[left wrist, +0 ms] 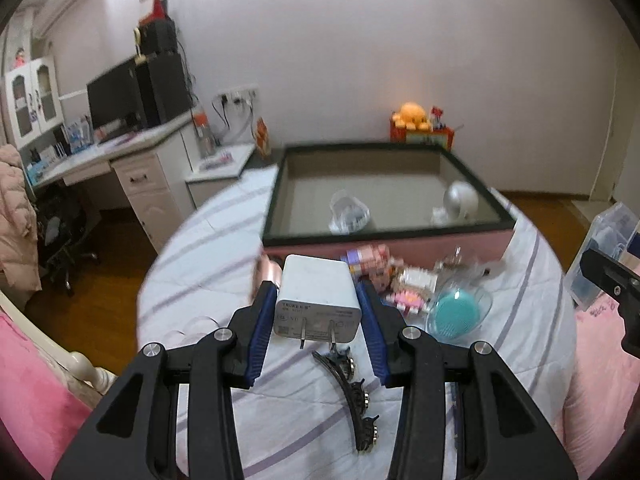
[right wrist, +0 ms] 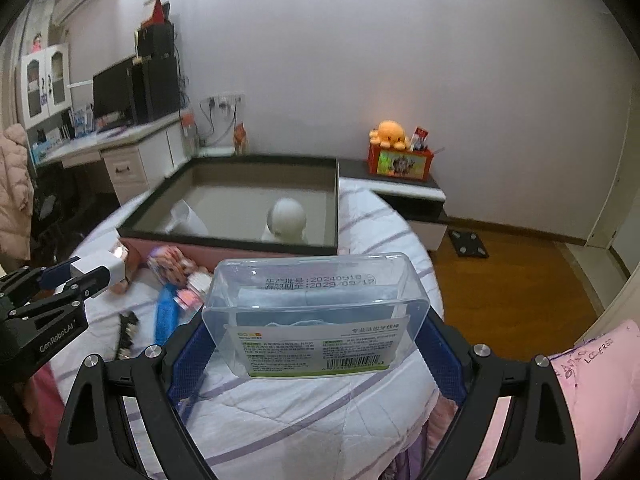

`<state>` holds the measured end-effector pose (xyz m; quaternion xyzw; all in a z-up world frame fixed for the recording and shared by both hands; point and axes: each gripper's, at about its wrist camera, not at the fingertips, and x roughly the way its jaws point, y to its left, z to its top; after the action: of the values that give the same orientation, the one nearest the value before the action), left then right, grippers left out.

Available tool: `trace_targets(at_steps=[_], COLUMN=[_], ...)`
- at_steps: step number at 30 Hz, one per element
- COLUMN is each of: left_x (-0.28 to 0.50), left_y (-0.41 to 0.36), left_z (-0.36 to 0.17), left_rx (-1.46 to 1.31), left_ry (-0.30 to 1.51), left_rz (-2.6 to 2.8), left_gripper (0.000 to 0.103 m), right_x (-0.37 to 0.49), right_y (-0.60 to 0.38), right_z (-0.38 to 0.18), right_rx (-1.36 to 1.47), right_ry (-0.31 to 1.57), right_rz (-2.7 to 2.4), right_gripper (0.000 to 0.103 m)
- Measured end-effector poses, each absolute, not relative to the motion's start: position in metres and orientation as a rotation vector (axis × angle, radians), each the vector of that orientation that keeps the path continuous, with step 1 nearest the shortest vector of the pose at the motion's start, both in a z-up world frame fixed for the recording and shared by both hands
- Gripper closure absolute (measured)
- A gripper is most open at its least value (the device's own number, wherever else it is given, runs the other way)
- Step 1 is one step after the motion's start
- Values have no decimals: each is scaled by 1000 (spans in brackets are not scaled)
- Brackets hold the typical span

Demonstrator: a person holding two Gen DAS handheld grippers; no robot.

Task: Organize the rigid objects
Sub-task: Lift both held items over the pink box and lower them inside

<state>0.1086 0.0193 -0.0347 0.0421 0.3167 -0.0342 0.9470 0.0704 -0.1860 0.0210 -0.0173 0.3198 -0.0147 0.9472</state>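
My left gripper (left wrist: 317,312) is shut on a white charger plug (left wrist: 318,300), held above the bed with its prongs toward the camera; it also shows in the right wrist view (right wrist: 100,266). My right gripper (right wrist: 316,332) is shut on a clear plastic box (right wrist: 316,312) with a green label. A pink storage box with a dark rim (left wrist: 384,232) sits ahead on the bed; inside lie a clear plastic item (left wrist: 348,212) and a white round device (left wrist: 460,200). Loose on the bed are a black hair clip (left wrist: 352,384), a teal brush in a clear case (left wrist: 456,308) and pink toy blocks (left wrist: 400,280).
The bed has a white striped quilt (left wrist: 200,272) and pink bedding (right wrist: 592,400). A white desk with a monitor (left wrist: 116,100) stands at the left. A low cabinet with an orange plush octopus (right wrist: 390,134) stands behind. Wooden floor (right wrist: 520,280) lies to the right.
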Motion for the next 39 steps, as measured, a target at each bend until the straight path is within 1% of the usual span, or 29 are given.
trace_targets(at_steps=[9, 18, 25, 39], left_x=[76, 58, 61, 89], left_y=[30, 31, 34, 32], left_z=[10, 32, 32, 21], left_rx=[81, 74, 54, 51], left_ry=[508, 441, 451, 508], left_rz=[-25, -32, -16, -24], left_gripper=[61, 61, 61, 61], right_x=[27, 13, 7, 22], right_y=[-179, -174, -175, -180], right_z=[65, 77, 78, 73], right_rx=[-41, -51, -53, -46], right_ry=[494, 438, 425, 452], right_rz=[-15, -13, -10, -8], right_gripper=[11, 10, 10, 10])
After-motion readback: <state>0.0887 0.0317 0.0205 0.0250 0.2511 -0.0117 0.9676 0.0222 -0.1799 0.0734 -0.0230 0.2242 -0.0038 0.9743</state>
